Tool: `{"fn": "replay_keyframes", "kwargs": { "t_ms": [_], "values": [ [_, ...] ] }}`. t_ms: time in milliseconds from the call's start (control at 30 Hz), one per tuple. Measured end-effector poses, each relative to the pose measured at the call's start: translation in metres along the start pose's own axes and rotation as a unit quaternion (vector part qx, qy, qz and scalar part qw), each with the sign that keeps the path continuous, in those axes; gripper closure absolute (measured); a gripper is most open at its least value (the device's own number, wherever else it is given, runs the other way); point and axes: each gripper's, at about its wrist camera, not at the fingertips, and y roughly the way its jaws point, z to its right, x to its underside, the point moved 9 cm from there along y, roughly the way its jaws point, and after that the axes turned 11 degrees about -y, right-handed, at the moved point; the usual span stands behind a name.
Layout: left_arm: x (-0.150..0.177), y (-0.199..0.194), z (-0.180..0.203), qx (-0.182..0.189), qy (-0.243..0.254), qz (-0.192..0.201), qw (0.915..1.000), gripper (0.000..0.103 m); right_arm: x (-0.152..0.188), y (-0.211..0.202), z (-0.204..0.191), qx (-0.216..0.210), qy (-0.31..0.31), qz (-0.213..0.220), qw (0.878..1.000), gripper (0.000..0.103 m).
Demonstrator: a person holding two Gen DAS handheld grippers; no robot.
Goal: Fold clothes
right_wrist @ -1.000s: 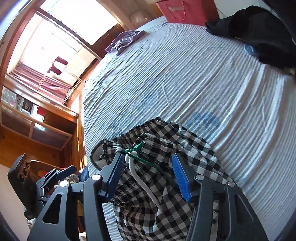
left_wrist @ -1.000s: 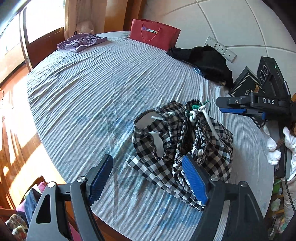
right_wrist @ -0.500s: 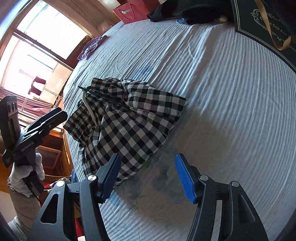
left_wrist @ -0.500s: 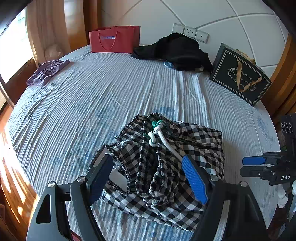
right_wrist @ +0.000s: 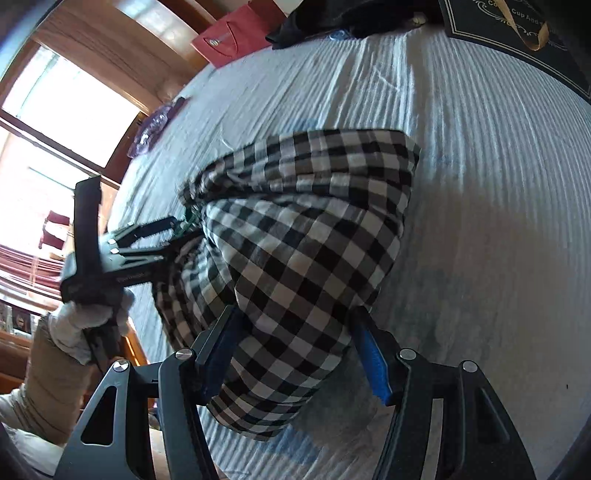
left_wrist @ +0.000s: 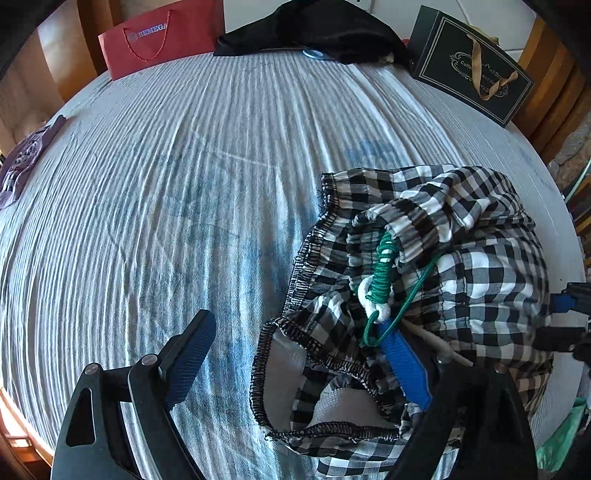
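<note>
The left hand-held gripper point(left_wrist: 295, 365) hangs over the checked shorts point(left_wrist: 424, 280) with its jaws opening wide; the elastic waistband edge and the green-and-white drawstring point(left_wrist: 380, 284) lie between its blue pads, one pad clear of the cloth over the bare sheet, the other down among the folds, and whether that one touches cloth cannot be told. The right hand-held gripper point(right_wrist: 291, 354) straddles the other end of the shorts, fabric bunched between its spread pads, though whether the pads press on it cannot be told. Taking the shorts as landmark: they lie crumpled on the striped bed sheet point(left_wrist: 184, 166) near its front edge. Well beyond them at the far side stand a black gift bag point(left_wrist: 469, 62), a black garment point(left_wrist: 314, 33) and a red paper bag point(left_wrist: 162, 37); far off at the sheet's side edge lies a purple cloth point(left_wrist: 22, 162). A white-gloved hand point(right_wrist: 88, 321) grips the left tool's handle.
</note>
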Motion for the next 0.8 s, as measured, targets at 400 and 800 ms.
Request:
{"fn": "replay_keyframes", "kwargs": {
  "t_ms": [400, 800],
  "values": [
    [-0.061, -0.025, 0.037, 0.115, 0.017, 0.009, 0.9932, 0.013, -0.055, -0.059, 0.058, 0.028, 0.118, 0.107, 0.987, 0.034],
    [-0.057, 0.034, 0.036, 0.018, 0.011, -0.012, 0.9997, 0.009, -0.079, 0.001, 0.077, 0.083, 0.149, 0.057, 0.984, 0.079]
  ]
}}
